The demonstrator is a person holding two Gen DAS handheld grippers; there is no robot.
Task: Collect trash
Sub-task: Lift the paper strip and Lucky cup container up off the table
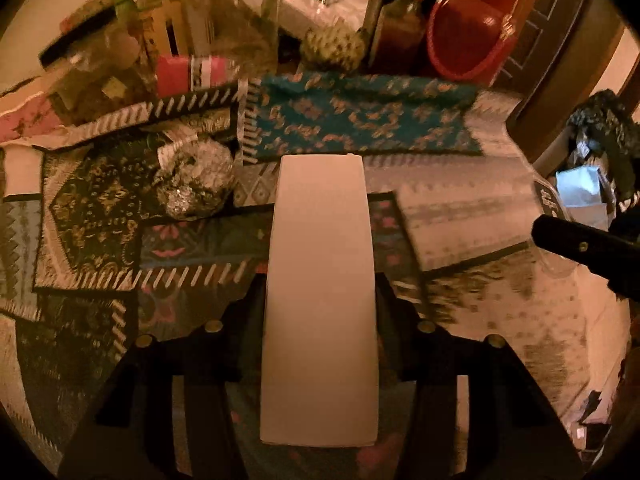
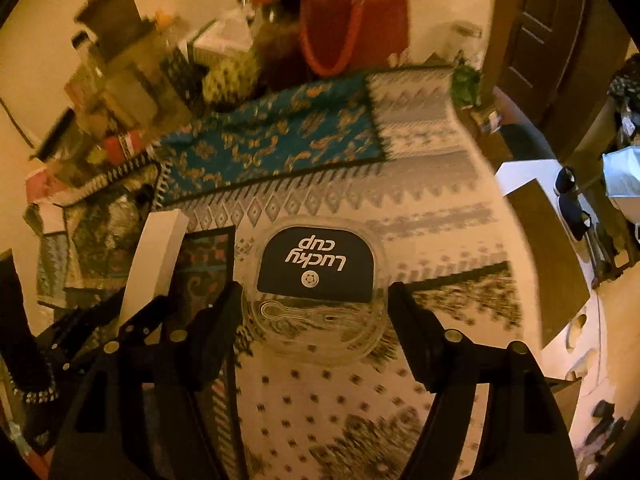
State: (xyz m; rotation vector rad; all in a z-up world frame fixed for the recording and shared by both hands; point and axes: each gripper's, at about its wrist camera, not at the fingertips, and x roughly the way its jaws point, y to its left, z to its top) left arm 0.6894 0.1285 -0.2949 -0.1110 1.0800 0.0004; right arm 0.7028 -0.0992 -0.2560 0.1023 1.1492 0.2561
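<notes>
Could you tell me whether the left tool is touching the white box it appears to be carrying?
Touching. In the left wrist view, the left tool has both black fingers pressed against the white box, with no gap showing on either side.

Dim amber room, brown panelled door (image 2: 536, 36)

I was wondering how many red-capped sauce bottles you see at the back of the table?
1. The red-capped sauce bottle stands at the back of the table, just left of the red bag and right of the knitted ball. Clutter there may hide others.
</notes>
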